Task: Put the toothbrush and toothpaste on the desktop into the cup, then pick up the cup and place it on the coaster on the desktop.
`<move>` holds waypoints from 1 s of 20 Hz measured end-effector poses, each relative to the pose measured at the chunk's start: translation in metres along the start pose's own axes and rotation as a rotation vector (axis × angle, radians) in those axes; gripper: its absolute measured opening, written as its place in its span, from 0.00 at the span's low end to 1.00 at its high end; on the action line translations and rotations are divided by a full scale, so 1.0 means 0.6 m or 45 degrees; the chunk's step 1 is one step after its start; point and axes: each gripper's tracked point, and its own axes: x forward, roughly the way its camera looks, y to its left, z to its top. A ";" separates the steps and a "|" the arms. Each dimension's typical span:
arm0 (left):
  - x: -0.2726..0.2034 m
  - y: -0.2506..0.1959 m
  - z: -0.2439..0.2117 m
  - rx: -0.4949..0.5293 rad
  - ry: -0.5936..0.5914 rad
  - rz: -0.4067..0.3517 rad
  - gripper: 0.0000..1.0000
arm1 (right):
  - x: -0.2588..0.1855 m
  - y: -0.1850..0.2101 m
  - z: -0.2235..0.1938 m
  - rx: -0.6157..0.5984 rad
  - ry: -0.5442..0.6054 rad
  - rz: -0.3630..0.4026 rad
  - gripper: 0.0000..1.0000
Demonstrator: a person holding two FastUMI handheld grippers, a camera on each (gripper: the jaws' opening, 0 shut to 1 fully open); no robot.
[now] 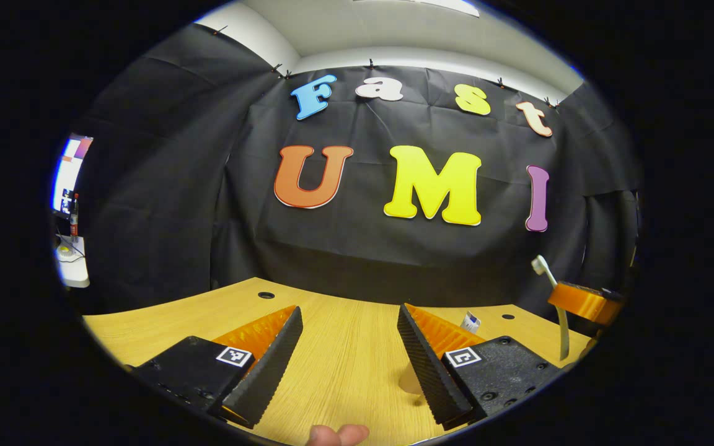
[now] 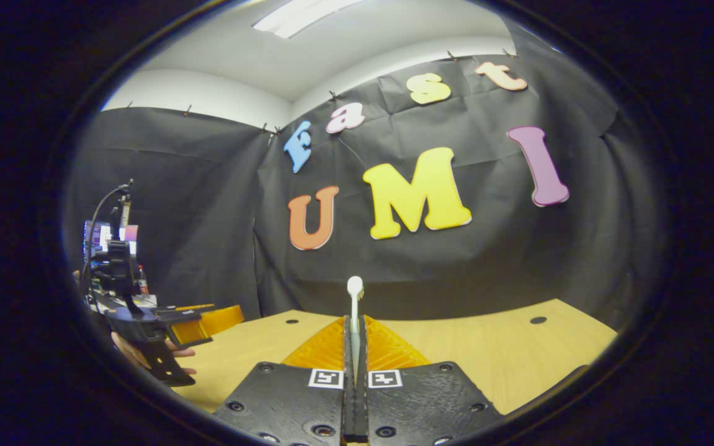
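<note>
Toothbrush (image 2: 354,310) is sitting clamped between my right gripper (image 2: 355,347) fingers, both pressing on the handle, jaws nearly closed around it. It's standing roughly upright, white head up top, well above the desktop (image 2: 518,353). In the left gripper view I'm seeing the same toothbrush (image 1: 556,310) off at the right edge, head up, handle running down past the right gripper (image 1: 583,302), lifted clear of the table.

Toothpaste (image 1: 470,321): I'm only getting a small white-and-blue bit of it, lying on the desktop (image 1: 344,353) just behind the inner-right finger of my left gripper (image 1: 349,347), mostly hidden. Can't tell how it's oriented.

Left gripper is hanging wide open, nothing between the fingers, just bare wood grain showing in the gap. It's hovering low over the near part of the table. A fingertip (image 1: 338,435) of the holding hand is poking into the bottom edge of the left gripper view.

In the right gripper view I'm seeing the left gripper (image 2: 171,347) far off at the left edge, raised over the table corner, with the hand (image 2: 146,356) gripping it from below.

Table has small dark round holes (image 1: 266,295) near the back edge. Black cloth wall (image 1: 394,260) is running behind it. A monitor (image 1: 67,176) and some clutter are showing past the cloth on the left.
</note>
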 end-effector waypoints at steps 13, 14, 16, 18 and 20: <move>-0.016 0.037 -0.035 0.048 0.079 -0.037 0.98 | 0.218 0.078 -0.031 0.154 -0.084 0.133 0.00; -0.017 0.040 -0.036 0.050 0.076 -0.033 0.98 | 0.221 0.079 -0.045 0.155 -0.054 0.129 0.00; -0.017 0.041 -0.039 0.060 0.077 -0.036 0.98 | 0.227 0.085 -0.060 0.144 -0.028 0.137 0.00; -0.013 0.043 -0.039 0.067 0.084 -0.031 0.98 | 0.225 0.083 -0.057 0.116 -0.034 0.137 0.00; -0.010 0.039 -0.043 0.059 0.090 -0.039 0.98 | 0.220 0.082 -0.050 0.116 -0.044 0.143 0.00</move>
